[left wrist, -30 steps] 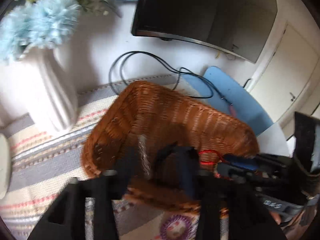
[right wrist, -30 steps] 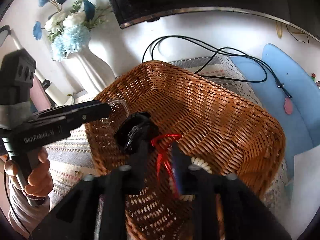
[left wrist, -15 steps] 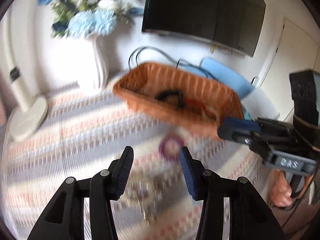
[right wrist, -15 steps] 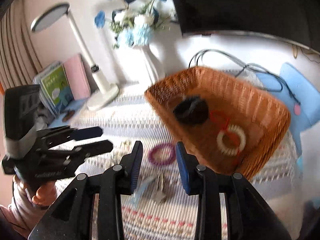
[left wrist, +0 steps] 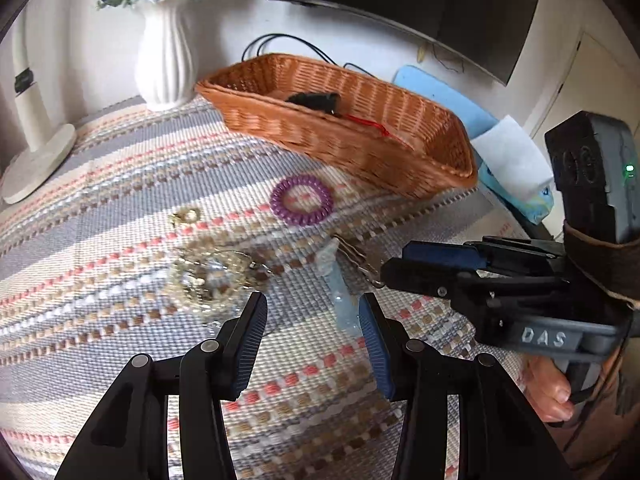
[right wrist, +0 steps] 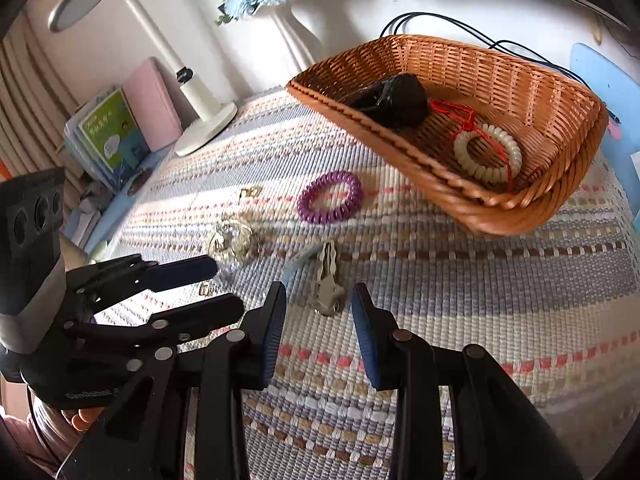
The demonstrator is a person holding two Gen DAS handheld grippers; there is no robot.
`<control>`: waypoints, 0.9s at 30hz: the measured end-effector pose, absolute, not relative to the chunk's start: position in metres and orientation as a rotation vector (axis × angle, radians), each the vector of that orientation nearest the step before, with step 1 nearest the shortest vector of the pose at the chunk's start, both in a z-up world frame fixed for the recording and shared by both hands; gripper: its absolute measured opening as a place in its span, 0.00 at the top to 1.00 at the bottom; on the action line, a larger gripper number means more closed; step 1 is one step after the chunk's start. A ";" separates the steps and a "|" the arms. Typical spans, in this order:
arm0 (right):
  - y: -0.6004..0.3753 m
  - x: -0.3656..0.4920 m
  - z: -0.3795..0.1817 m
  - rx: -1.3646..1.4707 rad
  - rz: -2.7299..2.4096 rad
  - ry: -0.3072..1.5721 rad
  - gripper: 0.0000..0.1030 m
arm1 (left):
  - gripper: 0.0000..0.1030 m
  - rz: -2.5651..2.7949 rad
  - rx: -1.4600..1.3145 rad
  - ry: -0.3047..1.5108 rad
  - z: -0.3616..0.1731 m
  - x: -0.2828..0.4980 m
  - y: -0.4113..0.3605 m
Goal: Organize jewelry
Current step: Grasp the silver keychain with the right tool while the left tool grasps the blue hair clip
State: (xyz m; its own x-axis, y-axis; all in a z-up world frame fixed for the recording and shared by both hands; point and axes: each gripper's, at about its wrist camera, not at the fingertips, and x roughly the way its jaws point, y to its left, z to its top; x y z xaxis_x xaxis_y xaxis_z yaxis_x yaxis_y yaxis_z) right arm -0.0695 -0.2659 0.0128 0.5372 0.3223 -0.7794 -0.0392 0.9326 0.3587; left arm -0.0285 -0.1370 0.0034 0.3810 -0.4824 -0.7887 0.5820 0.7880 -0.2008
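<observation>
1. Two handheld grippers hover low over a striped woven table mat (right wrist: 500, 280); the left gripper (left wrist: 312, 334) has its blue-padded jaws parted with nothing between them.
2. The right gripper (right wrist: 320, 330) likewise stands parted and empty, just short of a silver metal hair clip (right wrist: 329, 276) lying on the mat.
3. A pale blue translucent hairpin (left wrist: 338, 284) lies beside that clip, close to the left gripper's right finger.
4. A purple coiled hair tie (right wrist: 330, 197) rests on the mat, apart from the rectangular brown wicker basket (right wrist: 560, 92).
5. Inside the basket lie a black hair accessory (right wrist: 394, 98) and a cream beaded bracelet with red cord (right wrist: 488, 152).
6. A blurred cluster of gold and silver jewelry (left wrist: 208, 276) sits left of the hairpin, and a small gold earring (left wrist: 186, 216) lies beyond it.
</observation>
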 end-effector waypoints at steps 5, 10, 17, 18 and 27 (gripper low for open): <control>-0.264 -0.065 0.005 0.311 0.213 1.009 0.64 | 0.52 -0.675 0.150 0.979 -0.006 -0.031 -0.147; -0.260 -0.059 0.002 0.299 0.205 1.018 0.65 | 0.54 -0.670 0.175 0.982 -0.010 -0.031 -0.149; -0.249 -0.050 0.002 0.188 0.165 1.031 0.75 | 0.54 -0.664 0.222 0.960 -0.013 -0.034 -0.159; -0.249 -0.050 0.002 0.176 0.165 1.033 0.76 | 0.56 -0.660 0.233 0.956 -0.013 -0.035 -0.161; -0.261 -0.057 0.008 0.198 0.164 1.026 0.76 | 0.87 -0.652 0.245 0.932 -0.010 -0.034 -0.163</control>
